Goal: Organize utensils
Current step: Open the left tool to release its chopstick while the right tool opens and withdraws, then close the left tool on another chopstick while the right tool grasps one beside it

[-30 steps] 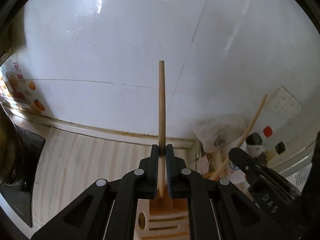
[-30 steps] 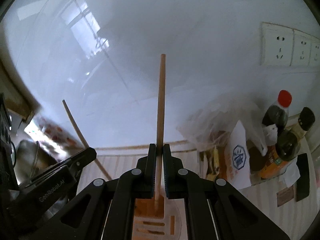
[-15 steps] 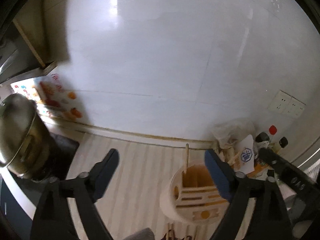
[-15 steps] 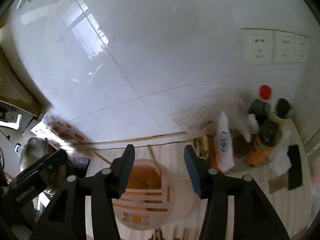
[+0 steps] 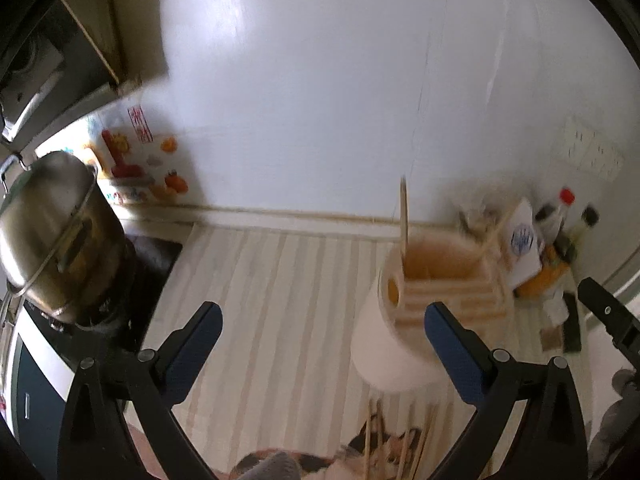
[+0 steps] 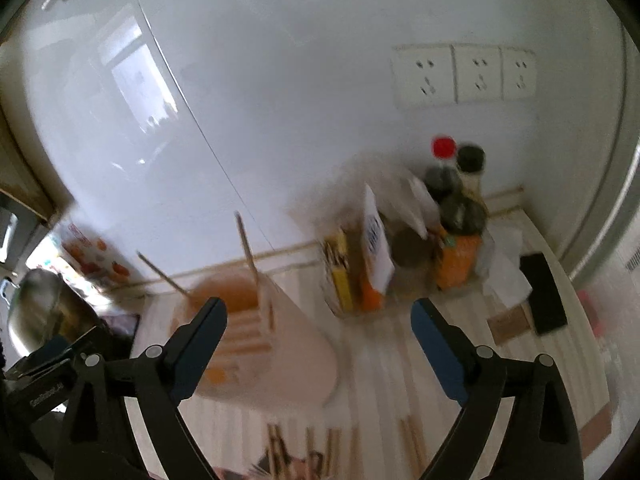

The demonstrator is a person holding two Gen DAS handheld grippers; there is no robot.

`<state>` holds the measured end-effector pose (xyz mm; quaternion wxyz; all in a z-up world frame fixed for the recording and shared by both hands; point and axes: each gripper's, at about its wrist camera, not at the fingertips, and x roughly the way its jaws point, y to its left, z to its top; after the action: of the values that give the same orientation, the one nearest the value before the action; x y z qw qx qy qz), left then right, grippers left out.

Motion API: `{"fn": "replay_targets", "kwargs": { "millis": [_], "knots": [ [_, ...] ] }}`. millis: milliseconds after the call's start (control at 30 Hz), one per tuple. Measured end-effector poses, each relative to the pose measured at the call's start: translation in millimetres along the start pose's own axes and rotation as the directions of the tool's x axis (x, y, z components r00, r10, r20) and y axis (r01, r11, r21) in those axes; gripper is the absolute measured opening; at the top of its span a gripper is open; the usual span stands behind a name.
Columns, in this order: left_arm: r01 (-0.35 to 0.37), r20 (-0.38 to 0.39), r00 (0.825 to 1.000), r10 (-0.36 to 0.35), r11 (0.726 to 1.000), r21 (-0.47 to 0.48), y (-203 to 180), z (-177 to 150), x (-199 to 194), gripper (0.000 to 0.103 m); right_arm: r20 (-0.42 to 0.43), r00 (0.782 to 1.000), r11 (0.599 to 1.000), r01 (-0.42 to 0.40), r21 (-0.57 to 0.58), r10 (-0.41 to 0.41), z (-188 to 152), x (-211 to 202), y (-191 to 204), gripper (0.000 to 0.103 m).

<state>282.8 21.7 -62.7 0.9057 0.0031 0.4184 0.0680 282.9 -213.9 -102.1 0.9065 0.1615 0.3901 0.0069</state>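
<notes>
A white utensil holder with an orange inside stands on the striped counter. One wooden chopstick stands upright in it and a second leans at its right side. My left gripper is open and empty, above and left of the holder. In the right wrist view the holder is blurred, with two chopsticks in it. My right gripper is open and empty above it. Several loose chopsticks lie on the counter in front of the holder, also in the right wrist view.
A steel pot sits on a dark stove at the left. Sauce bottles, boxes and a plastic bag crowd the back right corner. A black pad lies at the right. Wall sockets are above.
Both grippers let go of their chopsticks, which now stand in the holder. Both opened wide and pulled back and up from the holder.
</notes>
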Motion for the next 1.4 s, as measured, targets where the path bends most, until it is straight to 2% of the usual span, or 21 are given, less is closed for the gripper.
{"fn": "replay_targets", "kwargs": {
  "millis": [133, 267, 367, 433, 467, 500, 533, 567, 600, 667, 733, 767, 833, 867, 900, 1067, 1133, 1233, 1400],
  "knots": [
    [-0.008, -0.060, 0.998, 0.008, 1.000, 0.001, -1, -34, 17, 0.103, -0.071, 0.997, 0.999, 0.037, 0.004, -0.037, -26, 9, -16, 0.095],
    [-0.026, -0.141, 0.990, 0.028, 1.000, 0.011, -4, -73, 41, 0.103, -0.171, 0.985, 0.998, 0.045, 0.045, -0.037, -57, 25, -41, 0.091],
    [-0.015, -0.235, 0.972, 0.018, 1.000, 0.013, -7, -102, 64, 0.103, -0.263, 0.963, 0.995, 0.070, 0.065, -0.050, -86, 43, -60, 0.077],
    [0.018, -0.312, 0.950, -0.012, 1.000, 0.014, -12, -125, 84, 0.101, -0.329, 0.944, 0.995, 0.061, 0.078, -0.032, -107, 56, -69, 0.058],
    [0.034, -0.349, 0.937, -0.025, 0.999, 0.018, -15, -134, 92, 0.093, -0.368, 0.929, 0.995, 0.062, 0.084, -0.027, -120, 65, -73, 0.054],
    [0.052, -0.388, 0.921, -0.037, 0.998, 0.028, -19, -144, 103, 0.079, -0.392, 0.919, 0.994, 0.065, 0.087, -0.026, -128, 70, -74, 0.051],
    [0.069, -0.439, 0.897, -0.045, 0.997, 0.038, -24, -156, 115, 0.070, -0.416, 0.909, 0.994, 0.062, 0.091, -0.019, -139, 76, -76, 0.050],
    [0.083, -0.475, 0.878, -0.053, 0.996, 0.042, -28, -165, 124, 0.056, -0.430, 0.903, 0.994, 0.062, 0.093, -0.016, -145, 80, -76, 0.049],
    [0.095, -0.501, 0.863, -0.061, 0.995, 0.043, -31, -172, 131, 0.047, -0.452, 0.892, 0.994, 0.062, 0.092, -0.014, -153, 85, -76, 0.049],
    [0.111, -0.548, 0.833, -0.072, 0.993, 0.039, -36, -186, 146, 0.040, -0.481, 0.876, 0.995, 0.058, 0.081, -0.012, -166, 93, -74, 0.048],
    [0.112, -0.568, 0.821, -0.062, 0.992, 0.053, -39, -194, 155, 0.035, -0.509, 0.861, 0.997, 0.054, 0.055, -0.019, -177, 98, -68, 0.048],
    [0.130, -0.554, 0.829, -0.083, 0.990, 0.046, -41, -194, 155, 0.033, -0.525, 0.851, 0.998, 0.049, 0.034, -0.024, -183, 101, -64, 0.048],
    [0.127, -0.559, 0.826, -0.064, 0.989, 0.074, -46, -195, 158, 0.023, -0.548, 0.836, 0.999, 0.044, 0.004, -0.035, -191, 108, -56, 0.048],
    [0.137, -0.561, 0.824, -0.072, 0.988, 0.074, -49, -196, 159, 0.013, -0.559, 0.829, 0.999, 0.040, -0.007, -0.036, -194, 110, -52, 0.048],
    [0.116, -0.553, 0.832, -0.041, 0.988, 0.100, -51, -196, 159, 0.006, -0.570, 0.821, 0.999, 0.037, -0.015, -0.039, -198, 113, -49, 0.048],
    [0.101, -0.549, 0.835, -0.026, 0.989, 0.108, -43, -199, 160, 0.004, -0.617, 0.784, 0.998, 0.027, -0.064, -0.060, -212, 127, -36, 0.042],
    [0.092, -0.552, 0.834, -0.024, 0.991, 0.095, -32, -200, 160, 0.004, -0.634, 0.768, 0.994, 0.031, -0.102, -0.088, -219, 132, -31, 0.024],
    [0.089, -0.556, 0.830, -0.033, 0.993, 0.074, -21, -200, 161, 0.005, -0.625, 0.767, 0.984, 0.046, -0.172, -0.145, -226, 132, -23, 0.008],
    [0.085, -0.551, 0.834, -0.028, 0.993, 0.077, -12, -197, 164, 0.005, -0.623, 0.760, 0.977, 0.076, -0.200, -0.186, -233, 126, -30, 0.007]
  ]
}}
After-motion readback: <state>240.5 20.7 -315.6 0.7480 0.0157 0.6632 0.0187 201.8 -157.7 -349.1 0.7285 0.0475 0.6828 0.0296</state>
